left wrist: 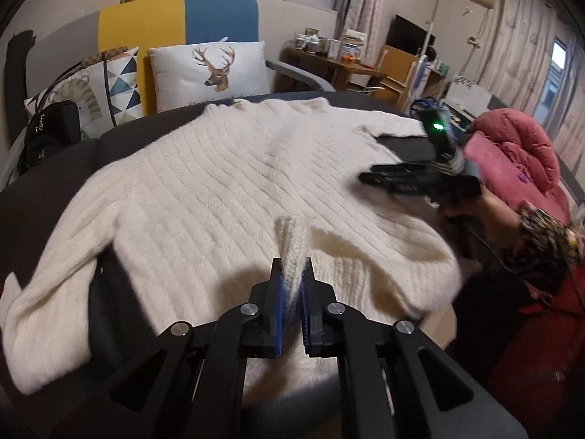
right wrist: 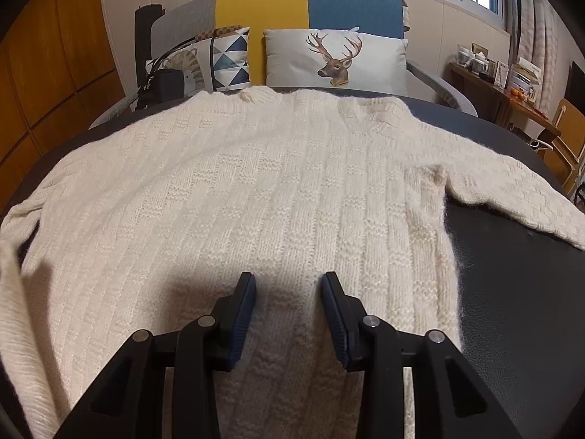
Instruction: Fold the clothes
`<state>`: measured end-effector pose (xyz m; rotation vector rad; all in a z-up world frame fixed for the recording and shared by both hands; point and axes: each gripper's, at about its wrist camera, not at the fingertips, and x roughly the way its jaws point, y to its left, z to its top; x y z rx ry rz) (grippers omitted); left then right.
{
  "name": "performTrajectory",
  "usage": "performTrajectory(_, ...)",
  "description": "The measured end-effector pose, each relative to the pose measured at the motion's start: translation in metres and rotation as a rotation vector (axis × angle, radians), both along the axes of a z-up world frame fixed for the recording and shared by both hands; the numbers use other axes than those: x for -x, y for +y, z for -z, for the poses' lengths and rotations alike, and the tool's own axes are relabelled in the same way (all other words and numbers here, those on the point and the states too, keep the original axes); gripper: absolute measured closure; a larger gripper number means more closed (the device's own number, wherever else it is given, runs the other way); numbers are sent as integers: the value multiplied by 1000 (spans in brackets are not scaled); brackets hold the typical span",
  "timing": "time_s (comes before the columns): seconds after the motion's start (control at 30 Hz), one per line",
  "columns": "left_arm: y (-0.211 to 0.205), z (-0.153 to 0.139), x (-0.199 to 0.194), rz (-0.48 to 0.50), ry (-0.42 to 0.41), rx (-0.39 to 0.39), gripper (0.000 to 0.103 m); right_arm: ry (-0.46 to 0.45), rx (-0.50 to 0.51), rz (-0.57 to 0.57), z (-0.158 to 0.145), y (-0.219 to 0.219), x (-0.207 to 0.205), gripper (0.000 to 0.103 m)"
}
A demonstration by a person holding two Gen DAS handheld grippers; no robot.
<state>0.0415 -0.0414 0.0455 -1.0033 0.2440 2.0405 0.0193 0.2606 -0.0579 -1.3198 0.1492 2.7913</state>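
A cream knitted sweater [left wrist: 226, 183] lies spread flat on a dark round table [left wrist: 55, 161], collar toward the sofa, sleeves out to both sides. My left gripper [left wrist: 291, 269] is shut on a pinched fold of the sweater's hem and lifts it slightly. In the right wrist view the sweater [right wrist: 256, 190] fills the middle. My right gripper [right wrist: 288, 280] is open, just above the lower body of the sweater, holding nothing. It also shows in the left wrist view [left wrist: 369, 177], over the sweater's right edge.
A sofa with a deer pillow [right wrist: 334, 62] and a patterned pillow [right wrist: 226, 58] stands behind the table. A black bag [left wrist: 51, 135] sits at the far left. A pink quilted coat [left wrist: 512, 153] lies to the right. A wooden desk [right wrist: 501, 98] stands at the back right.
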Motion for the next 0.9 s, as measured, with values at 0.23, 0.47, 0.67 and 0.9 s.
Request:
performTrajectory(0.23, -18, 17, -34, 45, -76, 62, 95, -1, 0, -2, 0, 0, 0, 65)
performTrajectory(0.47, -33, 27, -50, 86, -202, 53, 93, 0, 10, -5, 0, 2, -1, 65)
performTrajectory(0.67, -59, 7, -42, 16, -203, -40, 92, 2, 15, -7, 0, 2, -1, 65)
performTrajectory(0.9, -64, -14, -29, -3, -165, -126, 92, 2, 30, -9, 0, 4, -1, 65)
